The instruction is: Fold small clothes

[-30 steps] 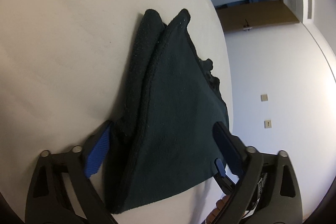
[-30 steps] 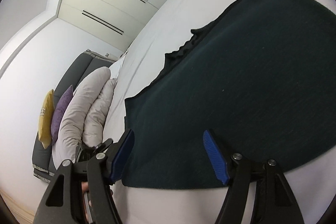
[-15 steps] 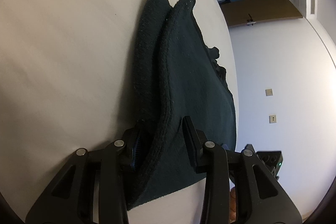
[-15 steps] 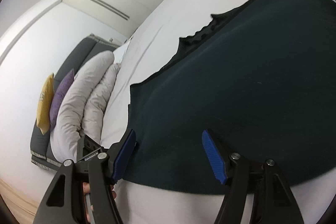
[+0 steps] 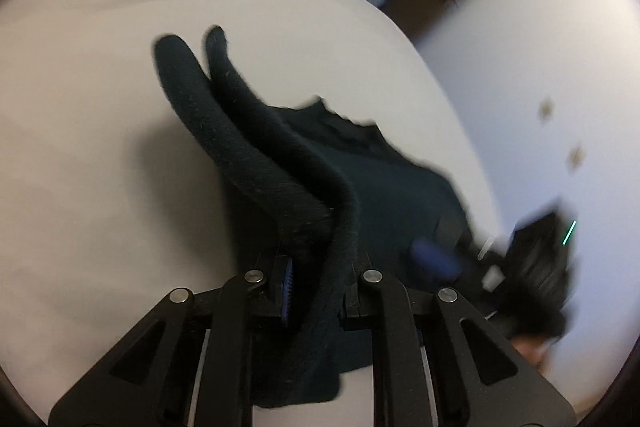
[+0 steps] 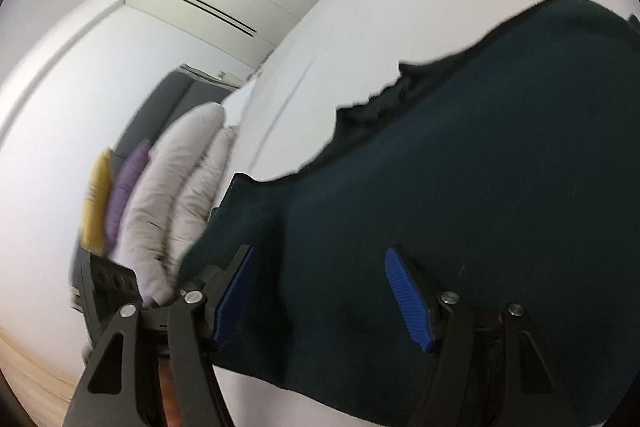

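Risk: your left gripper (image 5: 316, 283) is closing on a thick doubled edge of the dark garment (image 5: 360, 187); an inner layer may slip out as you lift. Right gripper (image 6: 324, 295) stands released over the cloth. The garment is dark green knit, seemingly frilled along one edge, lying on the white bed (image 5: 100, 107).
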{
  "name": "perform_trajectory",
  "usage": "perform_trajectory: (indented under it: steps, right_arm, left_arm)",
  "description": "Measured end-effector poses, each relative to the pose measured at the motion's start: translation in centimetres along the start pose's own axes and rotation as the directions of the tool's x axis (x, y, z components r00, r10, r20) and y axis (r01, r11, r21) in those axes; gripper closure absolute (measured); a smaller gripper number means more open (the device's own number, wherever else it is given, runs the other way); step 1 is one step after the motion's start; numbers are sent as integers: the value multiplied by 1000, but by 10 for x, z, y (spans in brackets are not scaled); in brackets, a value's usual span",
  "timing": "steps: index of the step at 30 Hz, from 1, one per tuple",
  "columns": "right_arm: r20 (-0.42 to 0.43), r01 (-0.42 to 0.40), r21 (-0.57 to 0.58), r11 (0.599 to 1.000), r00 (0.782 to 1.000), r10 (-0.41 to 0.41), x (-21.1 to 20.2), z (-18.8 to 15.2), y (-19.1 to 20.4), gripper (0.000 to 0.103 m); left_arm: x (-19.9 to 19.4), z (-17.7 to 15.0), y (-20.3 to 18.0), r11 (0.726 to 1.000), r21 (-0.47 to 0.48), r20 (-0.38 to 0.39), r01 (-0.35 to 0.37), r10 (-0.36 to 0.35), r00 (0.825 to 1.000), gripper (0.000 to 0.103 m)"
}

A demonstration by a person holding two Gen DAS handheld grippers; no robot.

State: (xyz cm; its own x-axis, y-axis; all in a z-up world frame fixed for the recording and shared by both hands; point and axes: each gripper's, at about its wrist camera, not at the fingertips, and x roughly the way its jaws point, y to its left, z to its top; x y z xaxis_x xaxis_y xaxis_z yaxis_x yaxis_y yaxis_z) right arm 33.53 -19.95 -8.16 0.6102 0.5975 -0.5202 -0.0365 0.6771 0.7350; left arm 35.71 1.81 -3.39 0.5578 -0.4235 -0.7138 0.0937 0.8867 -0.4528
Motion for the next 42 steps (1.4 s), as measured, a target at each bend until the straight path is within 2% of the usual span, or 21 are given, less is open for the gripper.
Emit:
perform_trajectory:
  steps: [4, 8, 13, 15, 19, 22, 24, 26, 28, 30, 31, 32, 33, 34, 36, 37, 38, 40, 42]
  right_arm:
    - [-133, -106, 56, 993, 985, 112, 11, 21, -7, 28]
    - [-195, -121, 41, 992, 973, 126, 32, 26, -6, 26]
    - [-257, -165, 69, 984, 950, 177, 64, 28, 5, 26]
    - [-297, -165, 24, 986, 941, 164, 75, 28, 20, 26]
    - [-377, -112, -133, 985, 924, 54, 87, 36, 57, 19]
    - [-426, -76, -207, 975, 904, -20, 98, 48, 78, 19]
    - [-424, -36, -239, 970, 903, -71, 102, 54, 85, 19]
    - [-417, -15, -218, 976, 905, -80, 102, 56, 81, 19]
    - [-396, -8, -178, 984, 916, -64, 96, 56, 68, 19]
    - [-386, -7, -132, 991, 922, -45, 89, 58, 50, 19]
    - [-382, -5, -110, 994, 923, -38, 85, 58, 41, 19]
    - [-378, -3, -87, 996, 925, -30, 79, 59, 31, 19]
    - [-369, -5, -71, 997, 929, -22, 73, 61, 23, 19]
    - [-357, -9, -54, 999, 934, -11, 65, 64, 15, 19]
    - [-329, 9, -44, 999, 944, -23, 45, 70, -2, 18]
    - [-320, 1, -7, 1000, 948, -3, 34, 74, -15, 18]
    - [-321, -4, 17, 1000, 947, 9, 25, 77, -26, 18]
    - [-322, -3, -7, 1000, 947, 0, 12, 83, -37, 18]
    - [-319, -16, 2, 1000, 948, 15, 4, 88, -48, 18]
  left_arm:
    - [35, -30, -30, 993, 92, 1, -76, 77, 997, 89]
    - [45, -38, -44, 977, 172, 40, -125, 120, 992, 89]
    - [51, -44, -64, 925, 310, 80, -221, 206, 975, 89]
    - [58, -48, -75, 903, 348, 97, -252, 233, 968, 89]
    - [64, -54, -87, 880, 381, 129, -283, 252, 959, 89]
    - [59, -68, -92, 846, 433, 162, -311, 266, 950, 89]
    - [54, -66, -84, 870, 407, 147, -279, 239, 960, 89]
    - [50, -59, -74, 901, 354, 129, -250, 218, 967, 89]
    - [48, -53, -73, 906, 338, 132, -255, 223, 966, 89]
    - [53, -50, -88, 873, 385, 150, -299, 260, 954, 89]
    - [63, -51, -109, 824, 461, 154, -329, 291, 944, 89]
    - [78, -56, -129, 755, 555, 142, -349, 328, 934, 89]
    - [85, -66, -138, 671, 641, 150, -372, 366, 918, 89]
    - [99, -77, -156, 578, 711, 192, -399, 387, 902, 89]
    - [109, -84, -166, 505, 749, 228, -428, 410, 883, 89]
    - [110, -88, -169, 481, 756, 253, -443, 409, 877, 89]
    - [108, -89, -166, 504, 743, 252, -441, 400, 881, 89]
    - [104, -86, -159, 546, 720, 235, -428, 388, 891, 89]
    - [98, -87, -153, 545, 725, 248, -420, 362, 898, 89]
